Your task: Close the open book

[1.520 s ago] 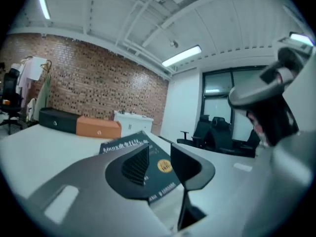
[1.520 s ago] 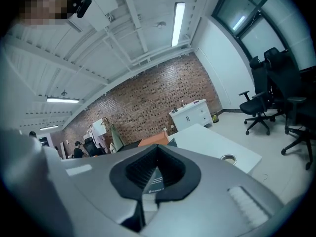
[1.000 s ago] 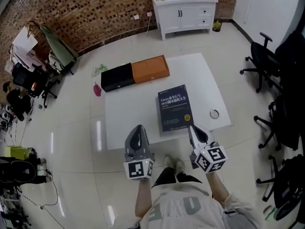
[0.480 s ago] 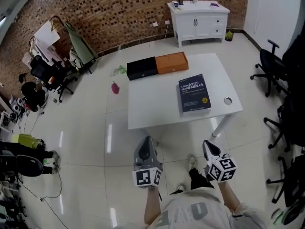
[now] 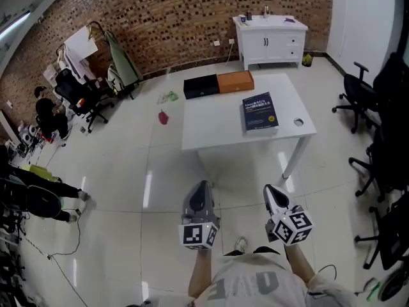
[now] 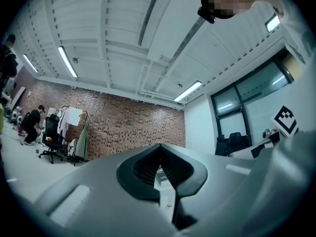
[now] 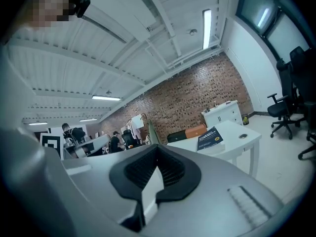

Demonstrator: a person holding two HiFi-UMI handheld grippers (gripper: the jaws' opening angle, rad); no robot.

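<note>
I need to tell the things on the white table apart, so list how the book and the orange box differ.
The book has a dark blue printed cover; the orange box is orange. The book lies alone, long side pointing away from the person; the box lies crosswise at the far edge, end to end with a black box. Both lie flat on the table.

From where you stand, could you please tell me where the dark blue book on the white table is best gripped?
The book lies closed and flat, cover up, its near short edge close to the table's front edge. So probably pinch that edge across its thickness, coming in level from the person's side.
</note>
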